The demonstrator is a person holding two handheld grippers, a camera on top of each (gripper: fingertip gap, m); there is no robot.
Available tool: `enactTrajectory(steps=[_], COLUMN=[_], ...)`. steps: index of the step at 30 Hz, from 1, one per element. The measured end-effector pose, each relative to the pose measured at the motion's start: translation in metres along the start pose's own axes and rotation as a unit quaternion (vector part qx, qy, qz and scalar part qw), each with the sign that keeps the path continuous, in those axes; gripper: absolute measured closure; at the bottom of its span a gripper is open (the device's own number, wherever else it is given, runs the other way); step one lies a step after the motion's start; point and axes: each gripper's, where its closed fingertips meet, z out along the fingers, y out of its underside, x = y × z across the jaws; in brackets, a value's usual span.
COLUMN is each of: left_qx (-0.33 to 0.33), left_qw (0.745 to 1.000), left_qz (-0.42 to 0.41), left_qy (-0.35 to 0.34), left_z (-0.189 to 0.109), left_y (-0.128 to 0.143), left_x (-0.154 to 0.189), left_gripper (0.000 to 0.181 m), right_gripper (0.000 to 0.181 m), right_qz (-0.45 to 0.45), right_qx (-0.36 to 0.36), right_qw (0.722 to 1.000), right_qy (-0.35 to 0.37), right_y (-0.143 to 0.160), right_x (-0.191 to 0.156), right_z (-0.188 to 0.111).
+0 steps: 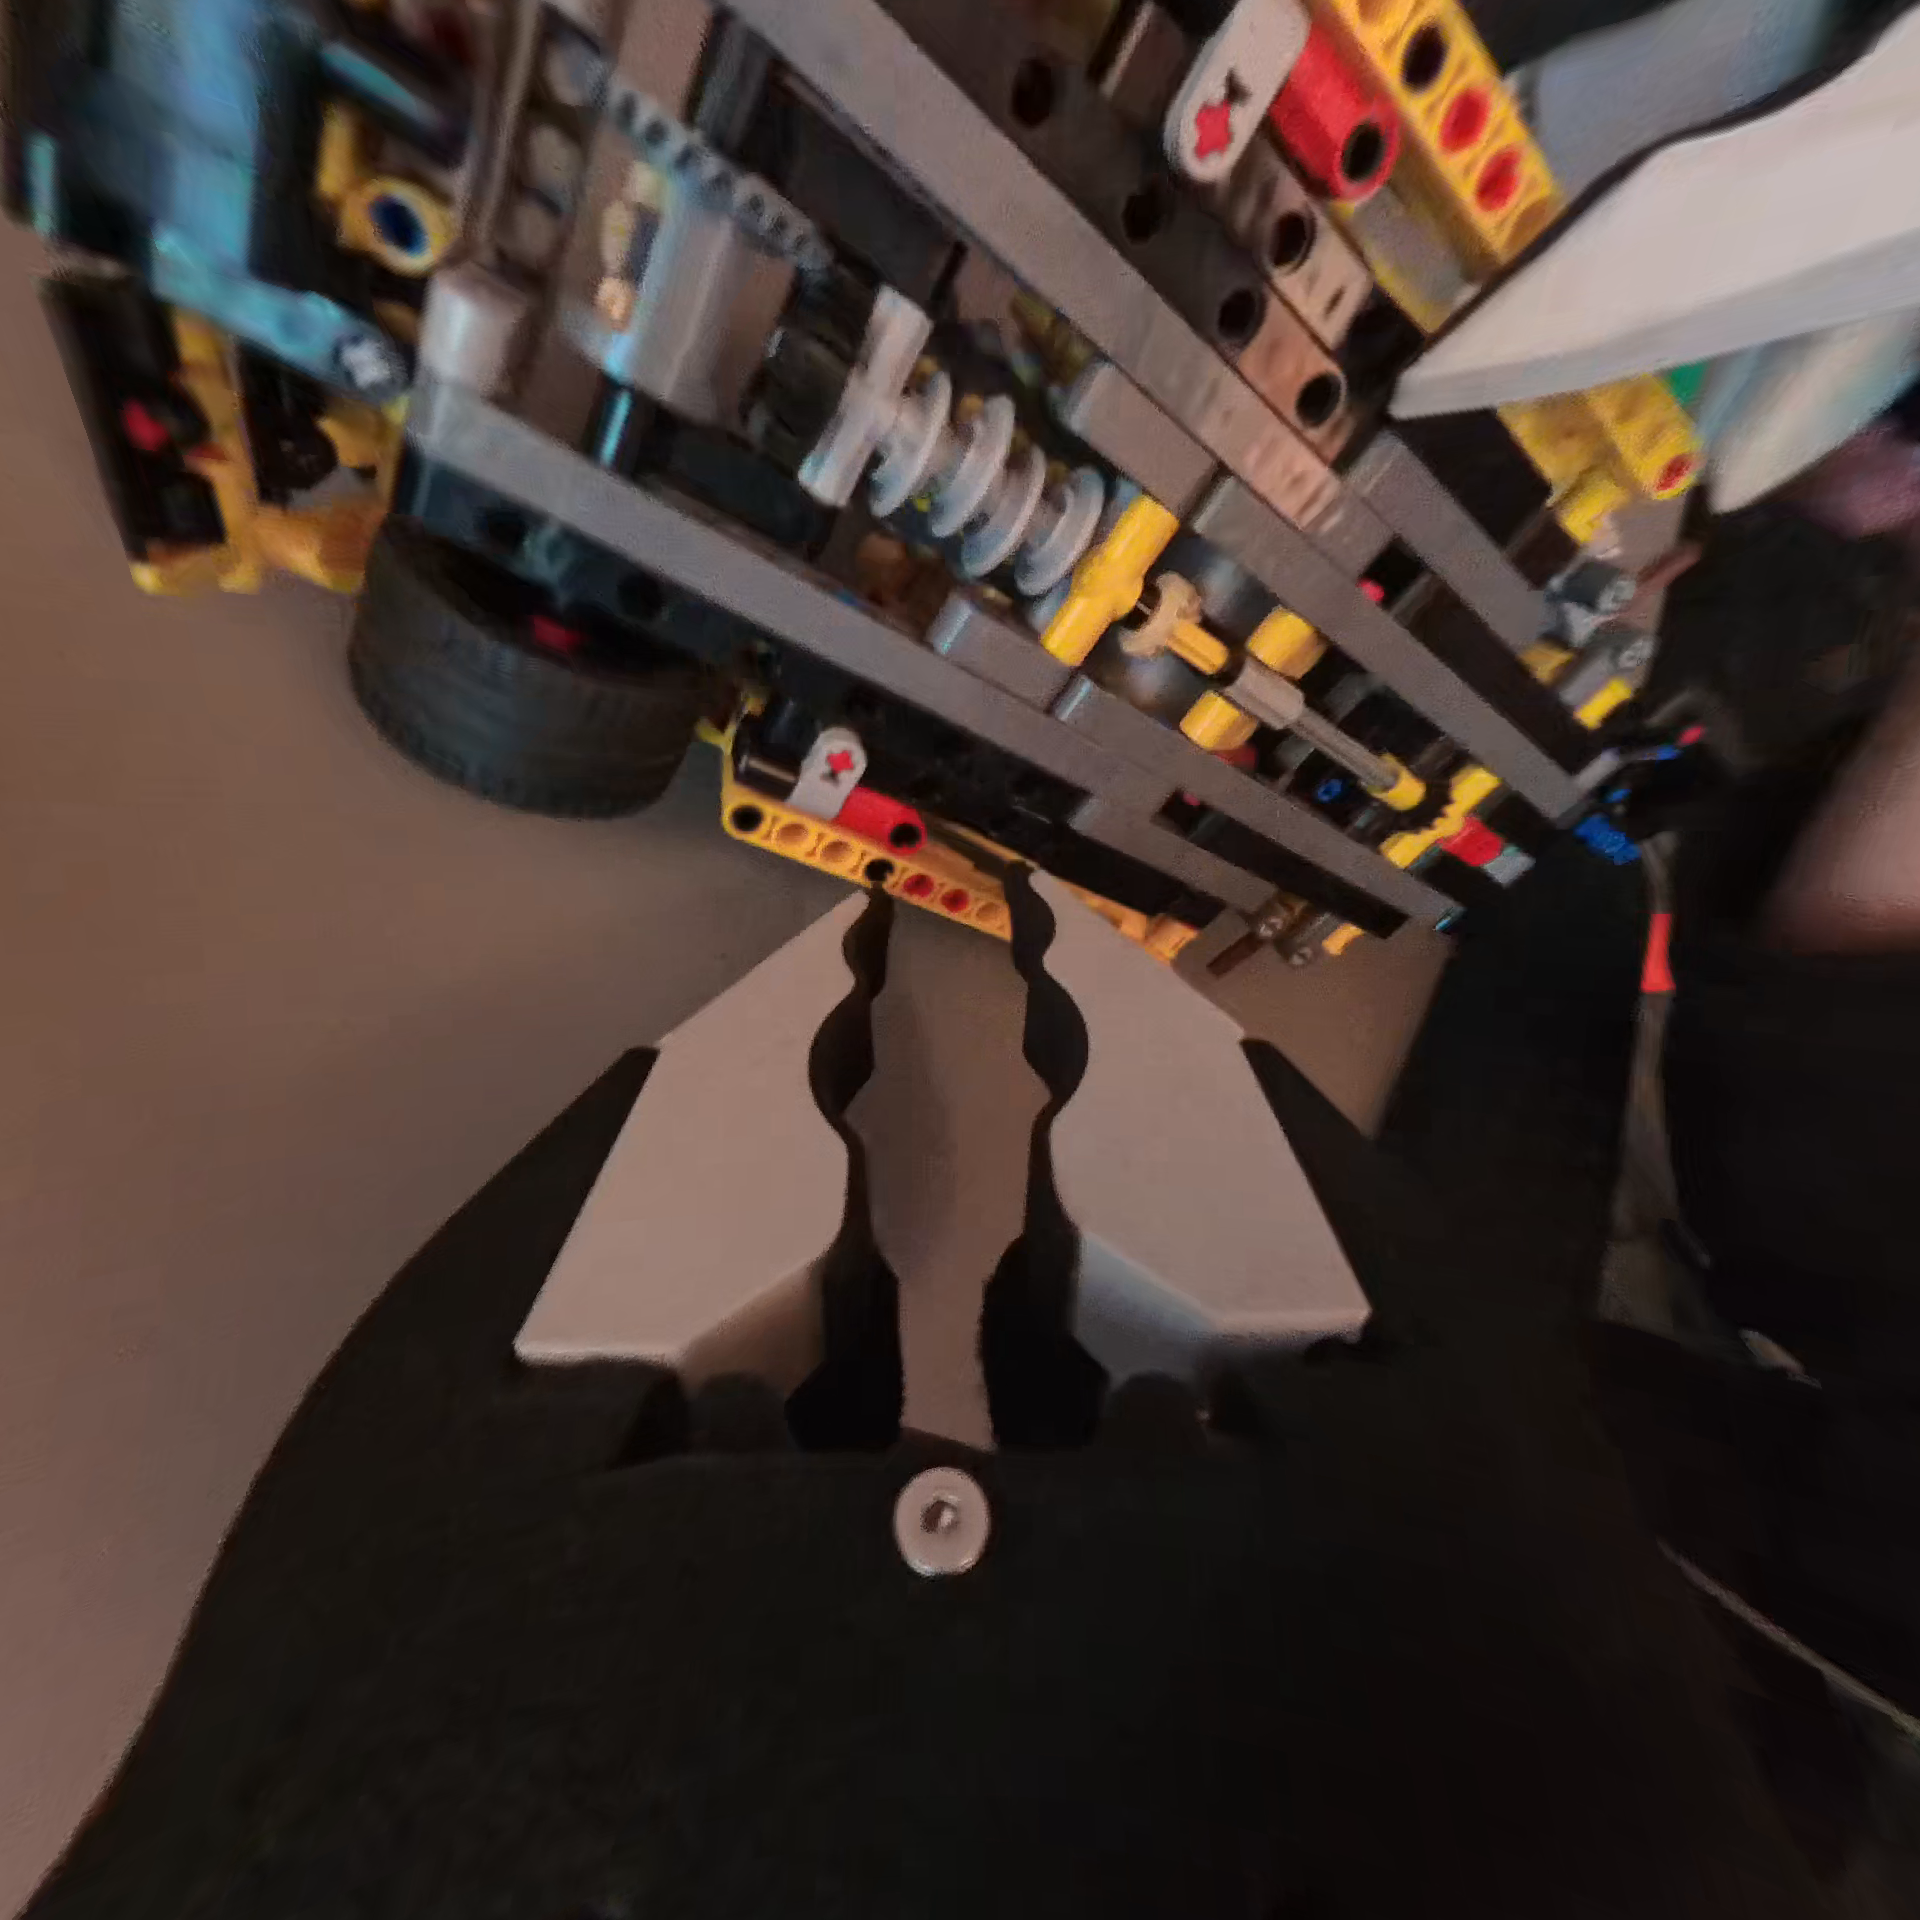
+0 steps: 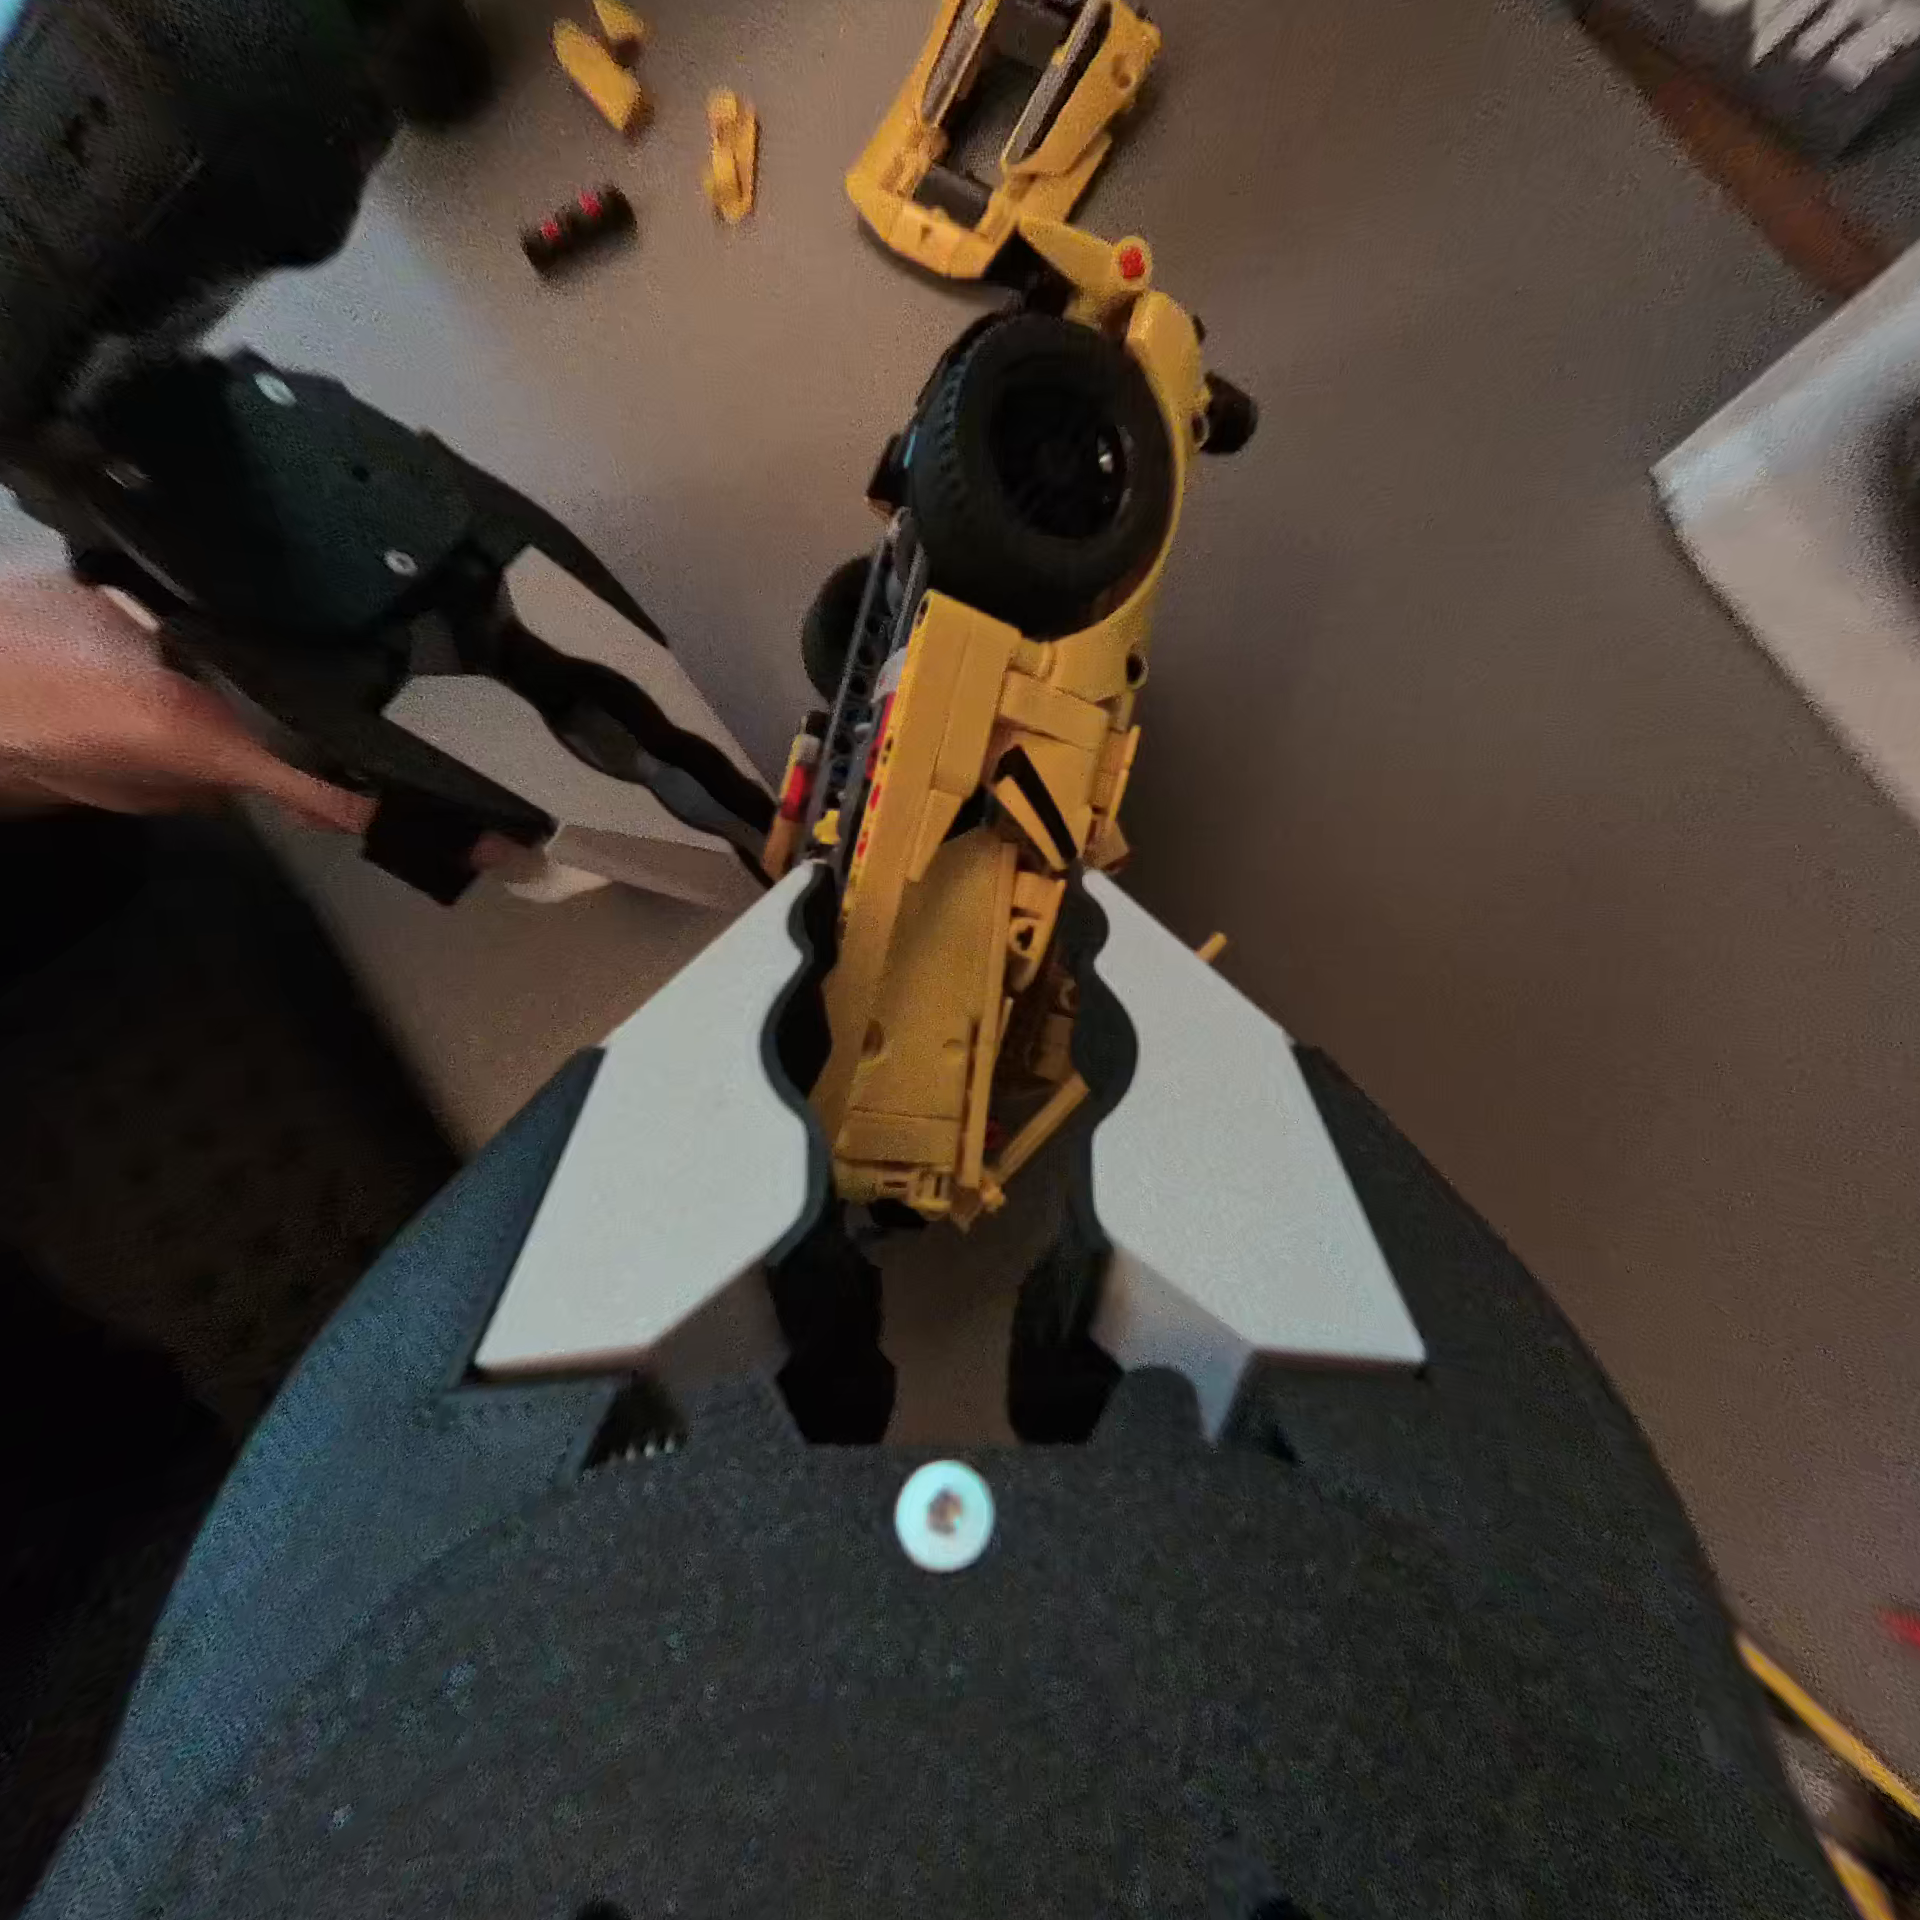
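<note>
A yellow brick-built car is held tilted on its side above a brown table. My right gripper is shut on the car's yellow body, one finger on each side. A black wheel faces the camera. My left gripper is slightly open with nothing between its fingers. Its tips touch a yellow holed beam at the edge of the car's underside, which shows grey beams and a grey spring. The left gripper also shows in the right wrist view, held by a hand.
Loose yellow pieces and a black piece with red pins lie at the far side of the table. A yellow sub-assembly sits beyond the car's far end. A pale box stands at the right. The tips of one gripper are about 10 cm away from the tips of the other.
</note>
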Motion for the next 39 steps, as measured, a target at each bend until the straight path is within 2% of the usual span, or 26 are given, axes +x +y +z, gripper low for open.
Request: enactTrajectory(steps=[4,9,12,16,19,25,28,31,34,36,39], left_qx=[-0.004,-0.013,-0.006,0.036,0.076,0.107,0.136,0.179,0.214,0.237,0.247], left_qw=[1.0,0.998,0.994,0.992,0.987,0.972,0.959,0.944,0.908,0.89,0.892], left_qz=[0.014,0.034,0.036,0.023,0.041,0.139,0.192,0.254,0.356,0.387,0.378], left_qy=[-0.02,-0.06,-0.099,-0.12,-0.132,-0.155,-0.157,-0.106,-0.057,-0.045,0.0], left_z=[0.001,-0.001,-0.016,-0.048,-0.059,-0.053,-0.053,-0.048,-0.041,-0.04,-0.033], left_y=[0.002,0.004,0.004,0.001,-0.009,-0.023,-0.03,-0.032,-0.026,-0.021,-0.01], left_x=[-0.005,-0.014,-0.029,-0.043,-0.042,-0.024,-0.005,0.04,0.09,0.114,0.144], left_gripper=[0.156,0.156,0.157,0.156,0.156,0.156,0.156,0.155,0.154,0.154,0.156], right_gripper=[0.138,0.136,0.135,0.133,0.126,0.122,0.126,0.141,0.147,0.146,0.147], right_qz=[-0.067,-0.091,-0.091,-0.1,-0.084,-0.054,-0.041,-0.013,-0.015,-0.001,-0.033], right_qx=[-0.072,-0.097,-0.119,-0.099,-0.076,0.002,0.093,0.257,0.381,0.388,0.384], right_qw=[0.993,0.984,0.981,0.983,0.988,0.998,0.995,0.966,0.923,0.919,0.92], right_qy=[0.063,0.116,0.122,0.12,0.106,0.041,0.017,-0.026,-0.056,-0.065,-0.068], right_y=[-0.002,-0.005,-0.007,-0.009,-0.01,-0.004,0.006,0.027,0.062,0.084,0.096], right_x=[-0.011,-0.029,-0.035,-0.041,-0.044,-0.043,-0.038,-0.039,-0.046,-0.054,-0.072], right_z=[0.0,0.004,0.008,0.007,0.003,-0.014,-0.037,-0.073,-0.09,-0.082,-0.074])
